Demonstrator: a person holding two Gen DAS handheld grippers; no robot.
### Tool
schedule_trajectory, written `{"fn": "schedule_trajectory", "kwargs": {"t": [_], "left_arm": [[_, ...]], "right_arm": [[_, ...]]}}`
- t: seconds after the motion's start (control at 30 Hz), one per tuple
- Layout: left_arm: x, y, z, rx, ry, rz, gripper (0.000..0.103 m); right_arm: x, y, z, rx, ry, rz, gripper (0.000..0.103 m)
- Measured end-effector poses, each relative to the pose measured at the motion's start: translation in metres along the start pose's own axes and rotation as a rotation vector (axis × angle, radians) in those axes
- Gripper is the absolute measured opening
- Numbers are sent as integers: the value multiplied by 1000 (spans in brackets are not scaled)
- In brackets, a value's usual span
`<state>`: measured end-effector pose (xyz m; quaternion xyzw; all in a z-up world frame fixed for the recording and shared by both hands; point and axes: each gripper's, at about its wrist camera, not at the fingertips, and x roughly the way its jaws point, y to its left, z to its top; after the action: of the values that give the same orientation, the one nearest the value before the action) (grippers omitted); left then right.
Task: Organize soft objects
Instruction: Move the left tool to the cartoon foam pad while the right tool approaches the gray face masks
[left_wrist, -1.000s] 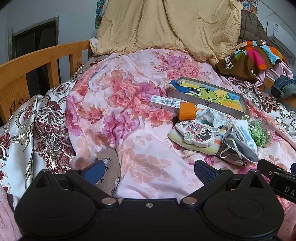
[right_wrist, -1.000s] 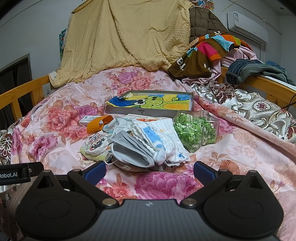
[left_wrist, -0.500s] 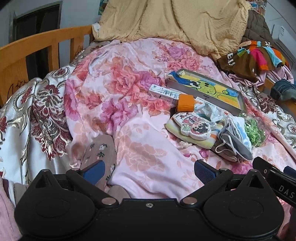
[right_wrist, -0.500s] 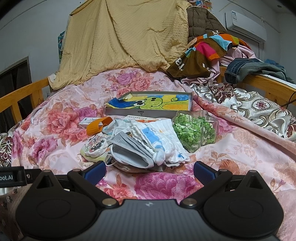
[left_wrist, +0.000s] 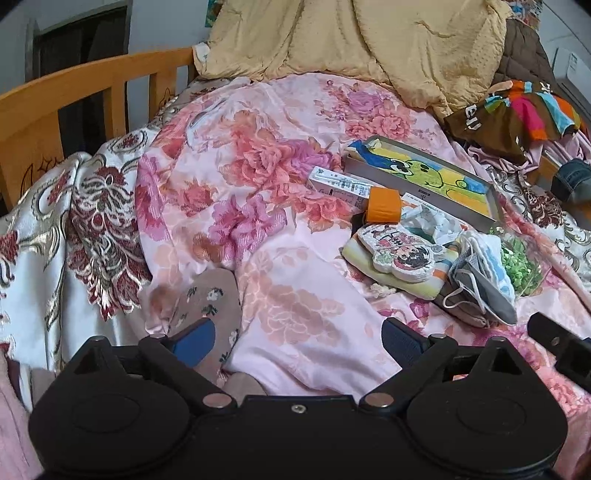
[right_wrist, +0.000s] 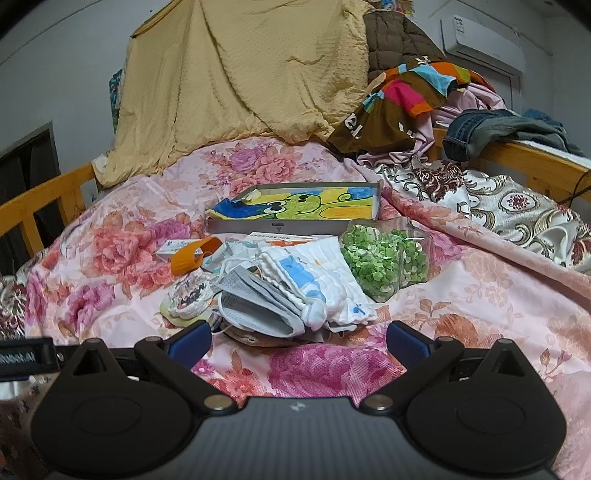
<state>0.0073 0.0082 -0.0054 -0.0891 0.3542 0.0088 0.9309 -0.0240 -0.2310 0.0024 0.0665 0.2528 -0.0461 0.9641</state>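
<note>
A pile of soft things lies on the floral bedspread (left_wrist: 295, 306): a grey face mask (right_wrist: 255, 299), a folded white cloth with blue print (right_wrist: 314, 280), a cartoon sponge (left_wrist: 400, 253) on a striped yellow cloth (left_wrist: 402, 282). The mask (left_wrist: 480, 291) also shows in the left wrist view. My left gripper (left_wrist: 299, 341) is open and empty above the bedspread, left of the pile. My right gripper (right_wrist: 299, 341) is open and empty just in front of the pile.
A shallow grey box with a green cartoon picture (right_wrist: 306, 206) lies behind the pile. A clear bag of green pieces (right_wrist: 380, 262), an orange band (right_wrist: 192, 254) and a small white carton (left_wrist: 340, 186) lie nearby. Wooden bed rails (left_wrist: 66, 96) flank the bed. A beige floral sock (left_wrist: 210, 299) lies near the left finger.
The left gripper has drawn back and tilted down a little, so more of the sock and bedspread shows. The right gripper has barely moved. Both stay open.
</note>
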Motion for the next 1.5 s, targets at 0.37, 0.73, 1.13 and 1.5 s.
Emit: {"fn": "schedule_trajectory", "kwargs": {"t": [0.37,0.73,1.13,1.5], "left_arm": [[19,-6,11,34,-29,48,97],[49,-12,41,100,-157,-126,101],[109,-23,68,248,-36,-410,102],[144,-34,66,208,101,-570,102]], "right_arm": [[29,-13,18,78,78,92,103],[56,-8,42,-136,58,200,103],[72,14,34,-384,60,218,103],[88,35,17,-511,115,216,87]]}}
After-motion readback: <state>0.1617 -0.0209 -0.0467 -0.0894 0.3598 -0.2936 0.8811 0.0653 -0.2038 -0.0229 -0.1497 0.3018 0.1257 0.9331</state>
